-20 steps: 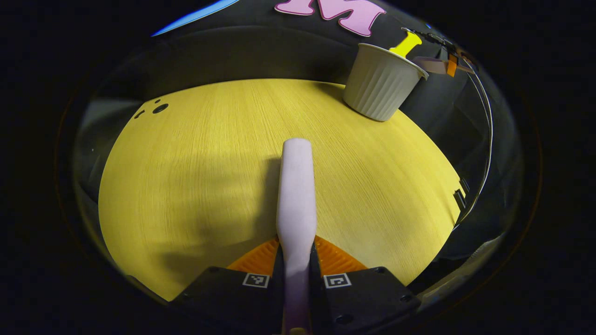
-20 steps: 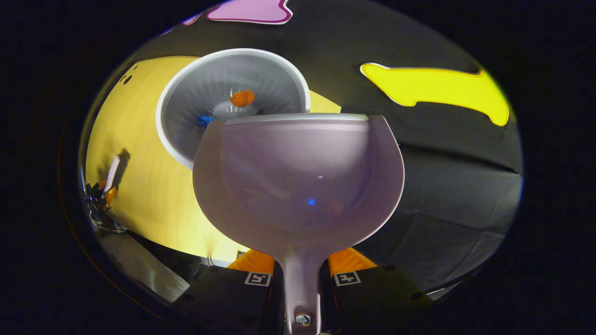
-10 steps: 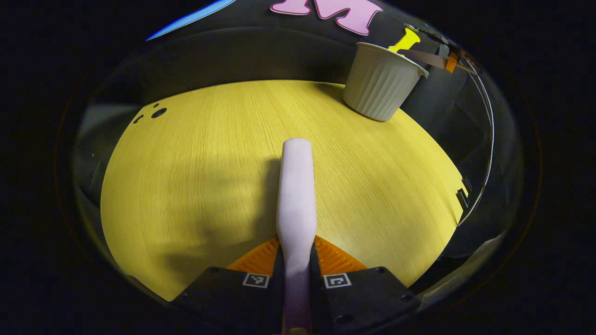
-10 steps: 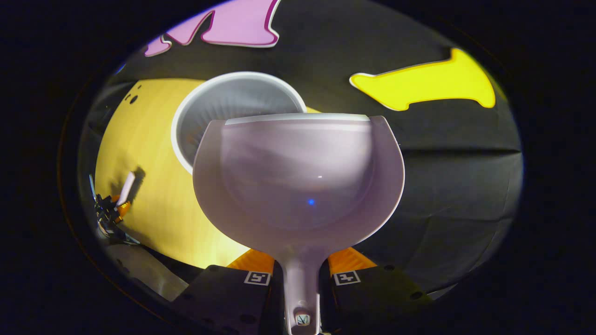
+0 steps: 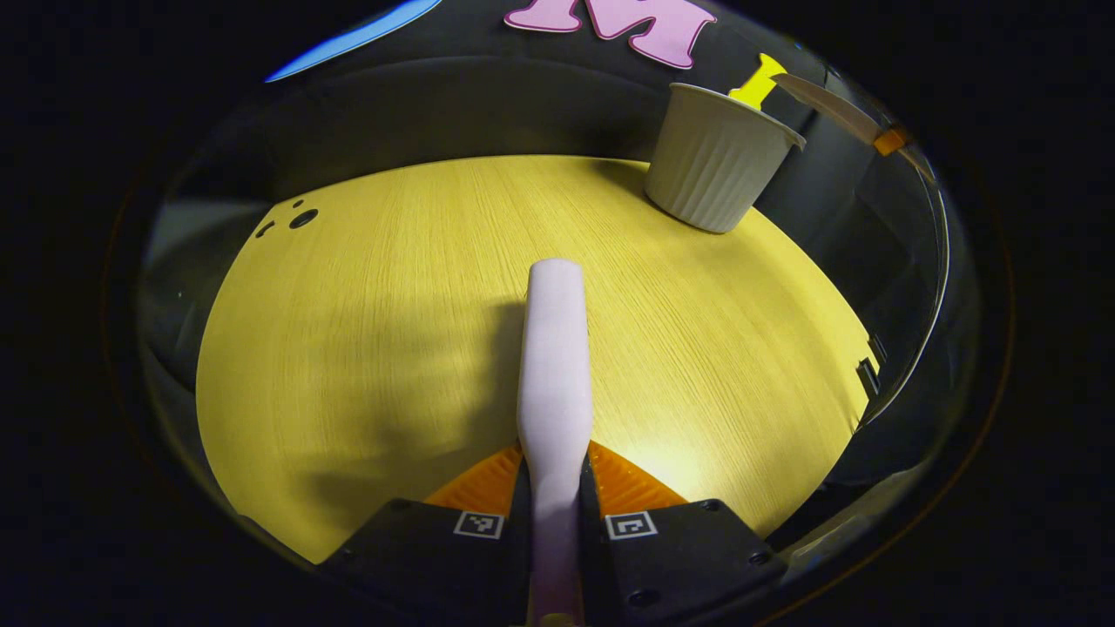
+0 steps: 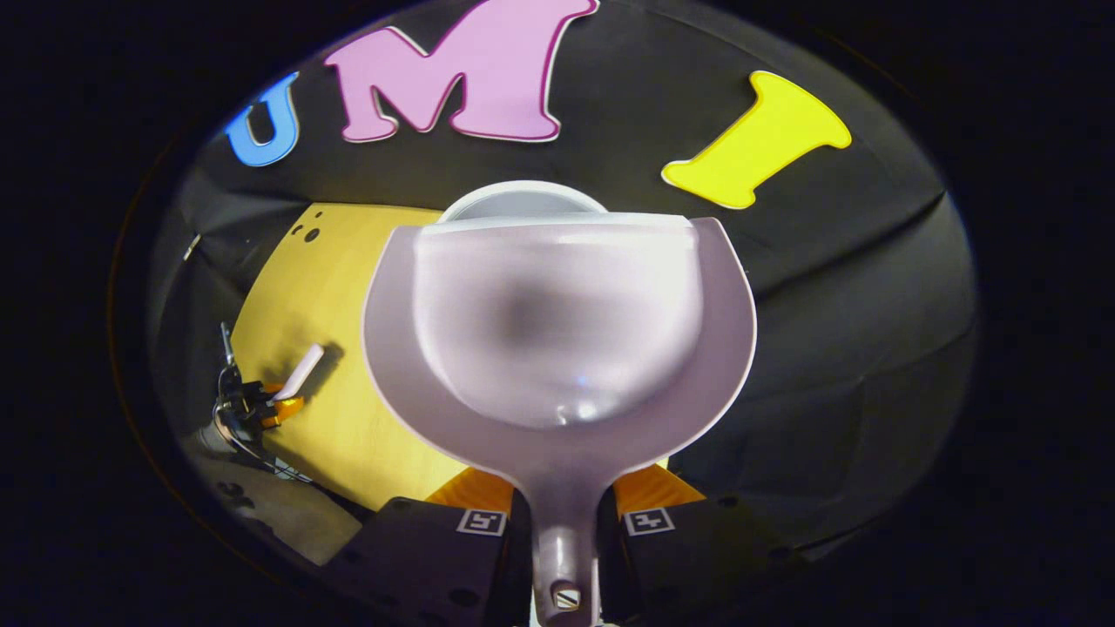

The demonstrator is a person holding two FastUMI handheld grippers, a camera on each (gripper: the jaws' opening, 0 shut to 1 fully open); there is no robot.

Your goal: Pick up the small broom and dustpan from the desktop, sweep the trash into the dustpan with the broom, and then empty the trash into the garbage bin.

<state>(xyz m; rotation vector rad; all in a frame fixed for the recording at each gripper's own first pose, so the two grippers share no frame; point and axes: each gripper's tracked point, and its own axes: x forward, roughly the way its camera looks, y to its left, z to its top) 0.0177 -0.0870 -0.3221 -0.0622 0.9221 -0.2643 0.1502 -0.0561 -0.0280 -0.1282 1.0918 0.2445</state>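
While clamped on dustpan [image 6: 557, 348], right claw [image 6: 564, 514].

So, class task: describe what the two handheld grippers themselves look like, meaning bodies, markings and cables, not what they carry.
Left gripper: a dark, blocky body with a small square black-and-white marker on each finger mount and ridged finger faces. Right gripper: the same dark body and paired square markers. Seen from afar in the right gripper view, the left gripper has thin dark cables trailing from it.
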